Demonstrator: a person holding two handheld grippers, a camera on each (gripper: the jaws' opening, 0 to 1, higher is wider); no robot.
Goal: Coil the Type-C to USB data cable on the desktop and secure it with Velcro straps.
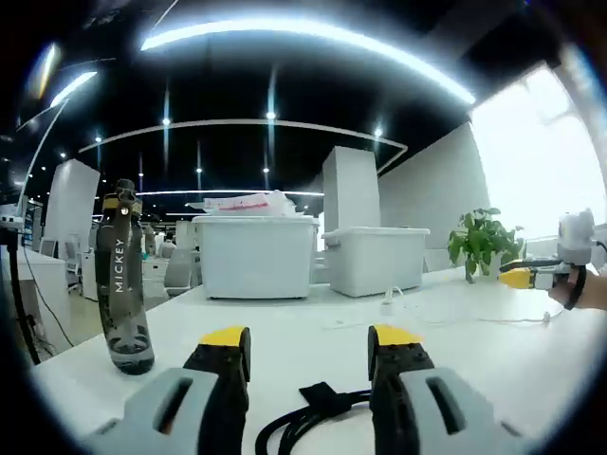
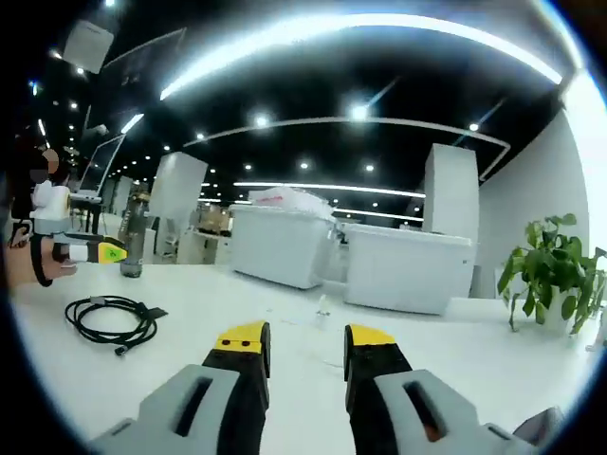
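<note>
On desktop: black coiled cable

Open-plan office under a dark ceiling with curved light strips and small spotlights. White desk in front, carrying two white bins side by side, a dark bottle standing upright near one edge, a potted plant toward the other. White pillar behind the bins. Bright window beside the plant. More desks and chairs far back.
</note>
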